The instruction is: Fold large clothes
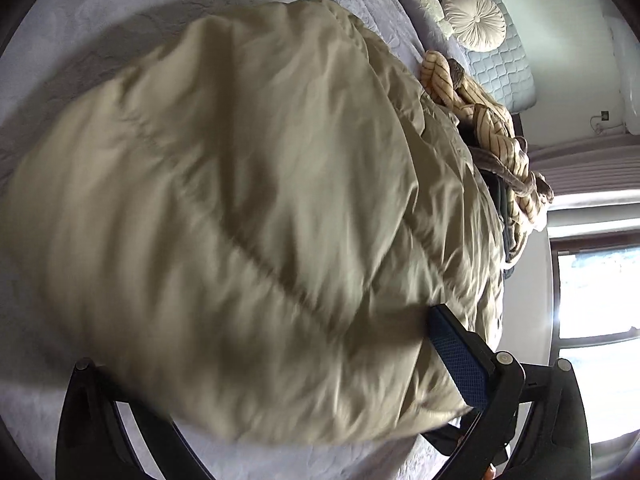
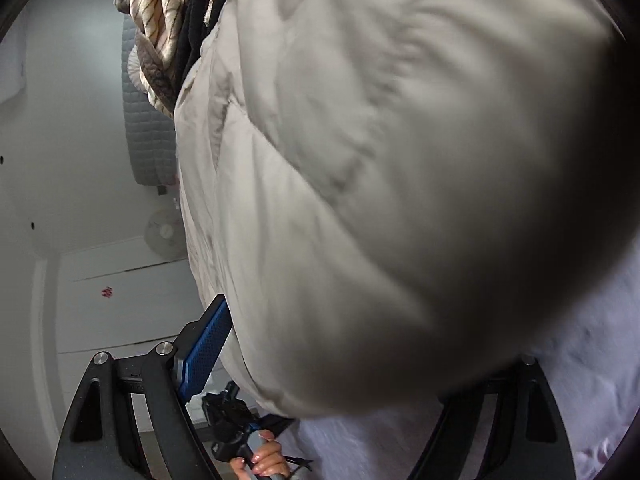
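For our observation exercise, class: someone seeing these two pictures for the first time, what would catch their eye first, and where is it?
A big puffy beige garment fills most of both views, bulging between the fingers of each claw over a pale bedspread. Behind it, at the far side of the bed, lies a heap of cream clothing with thin dark stripes. A round pleated cushion rests by the quilted headboard.

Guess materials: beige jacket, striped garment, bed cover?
Jacket: looks like a thin, smooth synthetic shell with puffy filling; slight sheen, quilted seams, soft billows. Striped garment: plush fleece or knit, probably; matte, thick rolled folds. Bed cover: pale textile with an embossed pattern; fibre unclear.
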Motion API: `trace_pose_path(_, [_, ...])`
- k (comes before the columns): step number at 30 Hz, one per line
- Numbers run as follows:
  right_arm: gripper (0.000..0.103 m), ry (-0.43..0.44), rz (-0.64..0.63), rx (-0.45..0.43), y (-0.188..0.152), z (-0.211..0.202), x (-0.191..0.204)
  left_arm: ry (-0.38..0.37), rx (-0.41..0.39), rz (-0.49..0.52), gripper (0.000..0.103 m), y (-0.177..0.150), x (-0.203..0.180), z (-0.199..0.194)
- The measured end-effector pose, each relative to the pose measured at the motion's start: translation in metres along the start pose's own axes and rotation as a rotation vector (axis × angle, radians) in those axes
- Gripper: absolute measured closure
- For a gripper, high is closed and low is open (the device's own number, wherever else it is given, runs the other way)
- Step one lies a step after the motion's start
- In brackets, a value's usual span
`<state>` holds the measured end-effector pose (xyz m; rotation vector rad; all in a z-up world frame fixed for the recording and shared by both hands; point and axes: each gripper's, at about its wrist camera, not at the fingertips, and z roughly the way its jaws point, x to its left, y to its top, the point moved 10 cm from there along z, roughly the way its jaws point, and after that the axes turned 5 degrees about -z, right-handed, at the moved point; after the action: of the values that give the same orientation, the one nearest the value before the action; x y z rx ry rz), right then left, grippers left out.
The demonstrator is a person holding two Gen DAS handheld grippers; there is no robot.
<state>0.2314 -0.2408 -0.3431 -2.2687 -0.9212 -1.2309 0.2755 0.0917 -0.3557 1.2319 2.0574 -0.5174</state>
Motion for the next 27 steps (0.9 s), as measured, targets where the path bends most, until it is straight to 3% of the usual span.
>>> trace_pose_path(3, [0.016, -0.002, 0.0, -0.015, 0.01, 0.009, 0.005, 0.031, -0.01, -0.004, 0.0, 0.008, 0.0, 0.011])
trace_pose_path(4, [0.017, -0.006, 0.011, -0.017, 0.011, 0.011, 0.005, 0.041, -0.013, -0.008, 0.004, 0.01, 0.0, 0.013])
trace_pose_path(5, [0.017, -0.008, 0.022, -0.017, 0.011, 0.011, 0.005, 0.047, -0.02, -0.008, 0.026, 0.013, -0.003, 0.015])
trace_pose_path(6, [0.021, -0.009, 0.033, -0.014, 0.011, 0.011, 0.005, 0.027, -0.015, 0.0, 0.039, 0.013, -0.007, 0.014])
trace_pose_path(7, [0.027, -0.01, 0.043, -0.011, 0.01, 0.011, 0.005, -0.009, -0.003, 0.005, 0.061, 0.012, -0.013, 0.012])
trace_pose_path(9, [0.058, 0.002, 0.06, -0.002, 0.01, 0.009, 0.006, -0.028, -0.016, 0.035, 0.075, 0.012, -0.022, 0.003])
trace_pose_path(10, [0.063, 0.012, 0.062, -0.004, 0.009, 0.007, 0.009, -0.033, -0.023, 0.062, 0.079, 0.012, -0.029, 0.0])
trace_pose_path(12, [0.074, 0.027, 0.047, -0.006, 0.008, 0.003, 0.016, -0.045, -0.03, 0.087, 0.082, 0.012, -0.038, -0.009])
trace_pose_path(15, [0.079, 0.064, 0.011, -0.004, 0.003, -0.008, 0.031, -0.076, -0.039, 0.114, 0.082, 0.008, -0.051, -0.026])
trace_pose_path(22, [0.08, 0.09, -0.009, 0.031, -0.032, -0.044, 0.04, -0.112, 0.015, 0.171, 0.082, -0.026, -0.052, -0.071])
trace_pose_path(27, [0.08, 0.08, 0.016, 0.074, -0.077, -0.07, 0.02, -0.101, 0.102, 0.175, 0.082, -0.071, -0.022, -0.102])
